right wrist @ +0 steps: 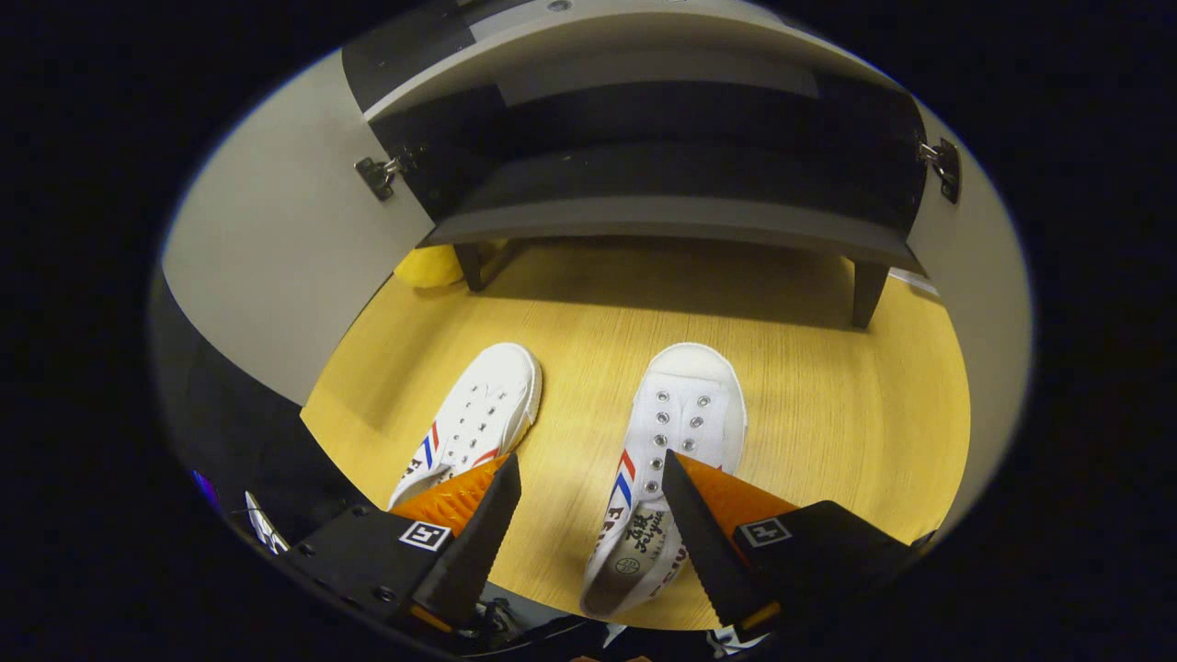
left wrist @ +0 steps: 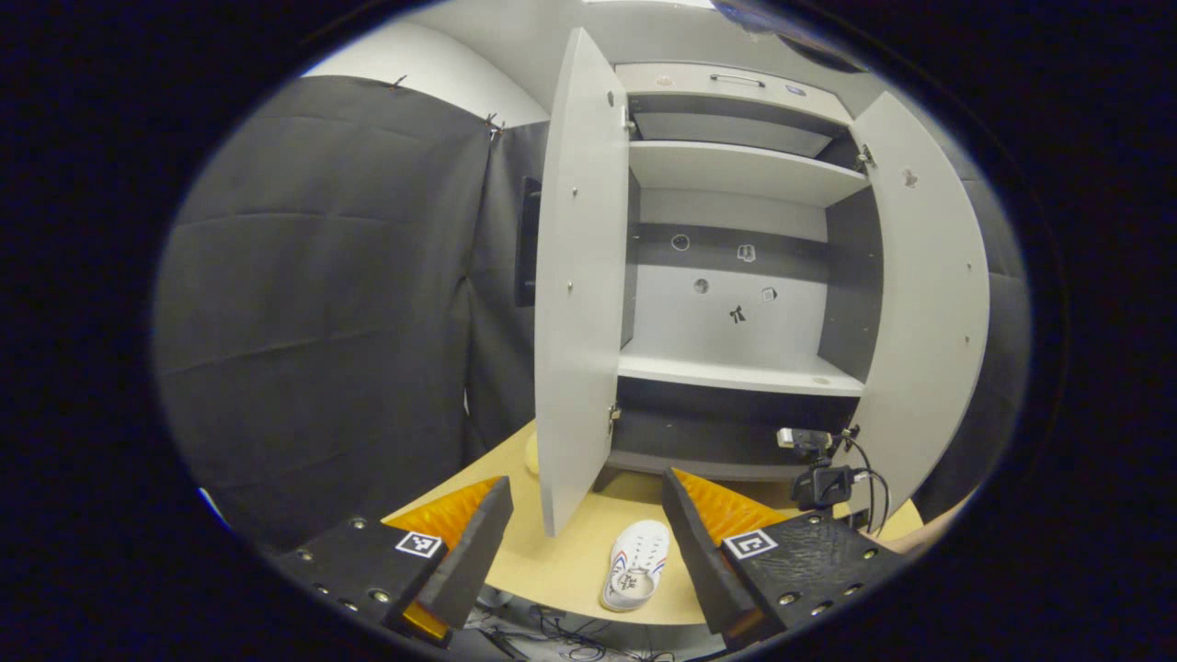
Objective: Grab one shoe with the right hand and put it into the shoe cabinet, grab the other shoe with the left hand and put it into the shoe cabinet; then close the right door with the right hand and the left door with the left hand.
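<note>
Two white shoes with red and blue stripes lie on the wooden table. In the right gripper view the right shoe [right wrist: 676,441] lies toe toward the cabinet, and my right gripper [right wrist: 588,478] hangs open over its heel end. The left shoe [right wrist: 478,418] lies beside it, partly behind one finger. In the left gripper view my left gripper [left wrist: 584,492] is open, farther back, with one shoe [left wrist: 636,564] on the table between its fingers. The shoe cabinet [left wrist: 736,267] stands with its left door [left wrist: 577,276] and right door [left wrist: 924,303] both swung open.
The cabinet's shelves [left wrist: 736,372] are bare. A small black device with cables [left wrist: 826,483] sits by the right door's foot. A yellow object [right wrist: 430,265] lies under the cabinet's left leg area. The table's front edge [left wrist: 552,602] is close, with cables below it.
</note>
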`<control>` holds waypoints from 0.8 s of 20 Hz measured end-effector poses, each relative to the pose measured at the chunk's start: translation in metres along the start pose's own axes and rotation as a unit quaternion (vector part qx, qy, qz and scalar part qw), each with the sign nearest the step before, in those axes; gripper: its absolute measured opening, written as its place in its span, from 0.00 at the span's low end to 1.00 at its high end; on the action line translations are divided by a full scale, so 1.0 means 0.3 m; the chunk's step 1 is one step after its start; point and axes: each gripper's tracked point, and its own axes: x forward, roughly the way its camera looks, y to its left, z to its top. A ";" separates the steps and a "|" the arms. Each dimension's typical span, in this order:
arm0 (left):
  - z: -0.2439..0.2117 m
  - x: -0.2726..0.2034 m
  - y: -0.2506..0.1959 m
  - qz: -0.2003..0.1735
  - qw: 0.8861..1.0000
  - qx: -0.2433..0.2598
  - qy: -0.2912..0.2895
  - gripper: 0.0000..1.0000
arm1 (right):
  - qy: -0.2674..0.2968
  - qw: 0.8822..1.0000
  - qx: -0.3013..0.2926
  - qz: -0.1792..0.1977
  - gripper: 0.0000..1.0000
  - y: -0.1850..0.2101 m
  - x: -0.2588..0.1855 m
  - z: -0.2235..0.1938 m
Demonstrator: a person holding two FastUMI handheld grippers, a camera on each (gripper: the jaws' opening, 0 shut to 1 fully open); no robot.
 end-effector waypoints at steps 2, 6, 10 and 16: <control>-0.006 0.007 -0.032 0.009 1.000 -0.002 0.007 0.94 | 0.011 1.000 -0.010 -0.006 0.98 -0.012 0.030 -0.021; 0.004 0.017 -0.087 0.021 1.000 -0.015 0.010 0.97 | 0.030 1.000 -0.008 0.005 0.98 -0.012 0.079 -0.048; -0.018 0.009 -0.133 0.030 0.999 -0.027 0.019 0.98 | 0.024 0.999 -0.036 -0.002 0.94 -0.010 0.118 -0.064; 0.012 0.013 -0.094 0.029 0.999 0.009 0.011 0.91 | 0.008 0.994 -0.069 -0.088 0.70 -0.087 0.129 -0.061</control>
